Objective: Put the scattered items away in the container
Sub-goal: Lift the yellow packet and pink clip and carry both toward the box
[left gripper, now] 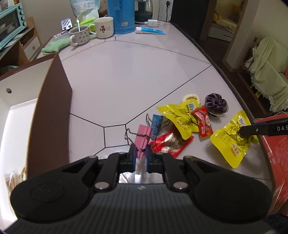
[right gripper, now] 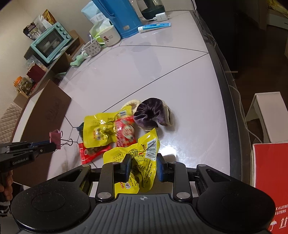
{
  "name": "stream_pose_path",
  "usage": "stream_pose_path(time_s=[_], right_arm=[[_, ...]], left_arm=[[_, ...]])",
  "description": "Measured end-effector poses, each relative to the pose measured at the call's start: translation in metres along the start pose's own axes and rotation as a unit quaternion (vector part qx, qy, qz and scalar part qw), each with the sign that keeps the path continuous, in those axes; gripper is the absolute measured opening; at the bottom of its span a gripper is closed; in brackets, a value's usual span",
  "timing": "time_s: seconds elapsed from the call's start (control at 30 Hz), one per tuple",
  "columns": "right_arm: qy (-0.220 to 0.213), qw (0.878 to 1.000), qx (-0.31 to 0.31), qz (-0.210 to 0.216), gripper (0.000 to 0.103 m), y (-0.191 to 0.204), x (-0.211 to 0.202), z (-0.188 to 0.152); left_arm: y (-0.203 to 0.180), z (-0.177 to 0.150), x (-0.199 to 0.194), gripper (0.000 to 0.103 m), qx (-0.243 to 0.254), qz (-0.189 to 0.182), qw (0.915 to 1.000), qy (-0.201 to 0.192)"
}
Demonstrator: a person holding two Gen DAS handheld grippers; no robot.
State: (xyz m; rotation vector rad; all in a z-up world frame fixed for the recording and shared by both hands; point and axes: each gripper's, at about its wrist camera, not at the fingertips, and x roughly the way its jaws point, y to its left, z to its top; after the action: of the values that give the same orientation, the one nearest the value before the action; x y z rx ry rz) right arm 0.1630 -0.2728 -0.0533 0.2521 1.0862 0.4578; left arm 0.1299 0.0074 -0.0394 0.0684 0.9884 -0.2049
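My left gripper (left gripper: 140,153) is shut on a pink binder clip (left gripper: 143,138), held just above the table; the right wrist view shows that gripper (right gripper: 54,145) and clip (right gripper: 56,137) at the left. My right gripper (right gripper: 144,166) is shut on a crumpled yellow snack packet (right gripper: 145,151), also seen in the left wrist view (left gripper: 232,142) with the gripper tip (left gripper: 243,131) on it. A blue binder clip (left gripper: 156,122), another yellow packet (right gripper: 99,129), a red candy (right gripper: 125,133), a red packet (left gripper: 171,144), a purple scrunchie (right gripper: 151,115) and a cream hair tie (left gripper: 190,97) lie on the table. The brown box (left gripper: 54,108), white inside, stands at the left.
At the table's far end stand two mugs (left gripper: 104,27), a blue jug (left gripper: 120,16), a toothpaste tube (left gripper: 150,31) and a green cloth (left gripper: 55,45). A red carton (right gripper: 270,180) sits at the right, past the table's dark edge (right gripper: 226,90).
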Motion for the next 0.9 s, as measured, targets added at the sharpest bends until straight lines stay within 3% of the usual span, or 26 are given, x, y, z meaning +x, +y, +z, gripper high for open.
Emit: stream_pose_path(time_s=[0.53, 0.9], right_arm=[[-0.021, 0.997, -0.058, 0.045, 0.027, 0.053, -0.027, 0.005], [-0.036, 0.988, -0.111, 0.098, 0.027, 0.127, -0.024, 0.016]], left_arm=[[0.001, -0.017, -0.095, 0.007, -0.032, 0.015, 0.9975, -0.062], [0.042, -0.029, -0.15, 0.007, -0.057, 0.028, 0.9929, -0.101]])
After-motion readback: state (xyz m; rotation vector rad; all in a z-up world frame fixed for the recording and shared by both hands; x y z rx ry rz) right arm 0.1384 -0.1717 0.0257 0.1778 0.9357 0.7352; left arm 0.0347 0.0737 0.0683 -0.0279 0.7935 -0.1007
